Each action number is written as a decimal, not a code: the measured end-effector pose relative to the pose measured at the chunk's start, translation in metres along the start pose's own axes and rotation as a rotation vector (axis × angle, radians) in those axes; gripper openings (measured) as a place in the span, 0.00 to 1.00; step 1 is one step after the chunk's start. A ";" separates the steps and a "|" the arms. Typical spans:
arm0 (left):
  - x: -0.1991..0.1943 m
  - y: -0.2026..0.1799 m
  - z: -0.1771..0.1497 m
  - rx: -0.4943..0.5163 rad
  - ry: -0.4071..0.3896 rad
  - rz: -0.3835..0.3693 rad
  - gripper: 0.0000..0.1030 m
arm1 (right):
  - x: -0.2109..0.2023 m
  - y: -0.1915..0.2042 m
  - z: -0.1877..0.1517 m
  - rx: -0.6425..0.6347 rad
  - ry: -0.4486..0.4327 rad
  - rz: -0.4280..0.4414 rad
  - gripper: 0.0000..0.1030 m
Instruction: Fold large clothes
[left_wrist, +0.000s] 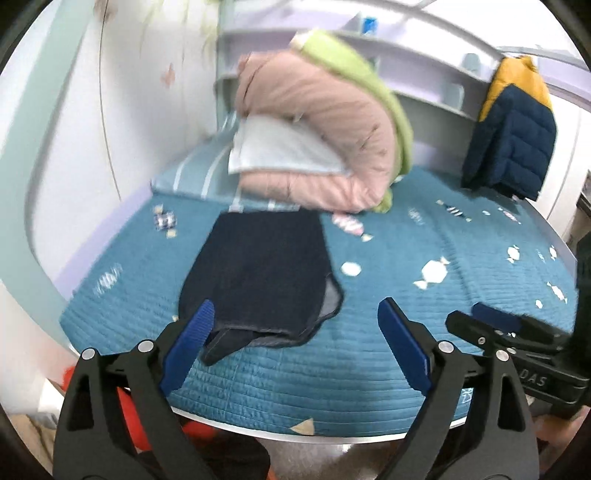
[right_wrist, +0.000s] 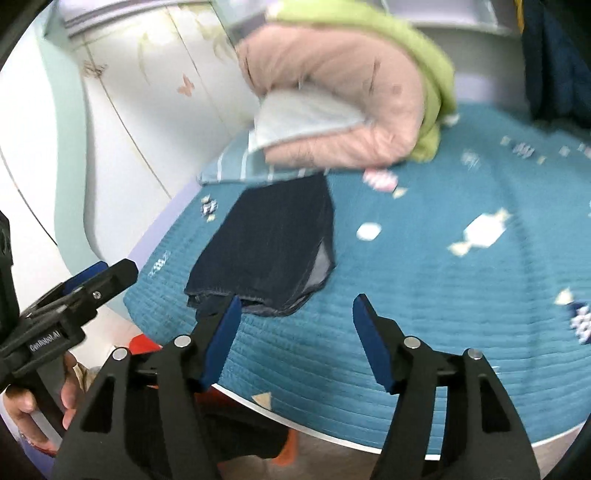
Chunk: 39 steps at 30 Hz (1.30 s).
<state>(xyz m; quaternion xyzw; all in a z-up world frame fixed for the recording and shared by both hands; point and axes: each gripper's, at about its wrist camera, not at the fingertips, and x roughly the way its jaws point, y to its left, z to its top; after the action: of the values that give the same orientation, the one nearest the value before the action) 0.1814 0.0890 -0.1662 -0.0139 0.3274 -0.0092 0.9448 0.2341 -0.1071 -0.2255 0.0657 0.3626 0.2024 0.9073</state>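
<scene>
Folded dark navy trousers (left_wrist: 258, 273) lie flat on the teal quilted bed (left_wrist: 388, 332), also in the right wrist view (right_wrist: 269, 243). My left gripper (left_wrist: 295, 314) is open and empty, just in front of the trousers' near edge. My right gripper (right_wrist: 295, 302) is open and empty, near the trousers' near right corner. The right gripper also shows in the left wrist view (left_wrist: 491, 321), and the left gripper in the right wrist view (right_wrist: 99, 273). The bed also shows in the right wrist view (right_wrist: 443, 295).
A rolled pink and green quilt (left_wrist: 332, 129) with a pale pillow (left_wrist: 280, 147) sits at the bed's head. A navy and yellow puffer jacket (left_wrist: 513, 129) hangs at the right. White wardrobe doors (right_wrist: 110, 129) stand at the left. The bed's front edge is near me.
</scene>
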 end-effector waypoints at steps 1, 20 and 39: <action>-0.011 -0.008 0.001 0.015 -0.020 0.003 0.90 | -0.018 0.002 -0.001 -0.011 -0.029 -0.006 0.65; -0.143 -0.058 -0.005 0.076 -0.328 0.018 0.90 | -0.169 0.048 -0.025 -0.176 -0.355 -0.150 0.86; -0.186 -0.061 0.005 0.087 -0.399 0.054 0.90 | -0.198 0.061 -0.021 -0.186 -0.454 -0.146 0.92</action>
<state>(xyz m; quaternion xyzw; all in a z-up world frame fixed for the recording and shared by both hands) 0.0377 0.0327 -0.0454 0.0343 0.1331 0.0052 0.9905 0.0701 -0.1342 -0.0996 -0.0004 0.1333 0.1490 0.9798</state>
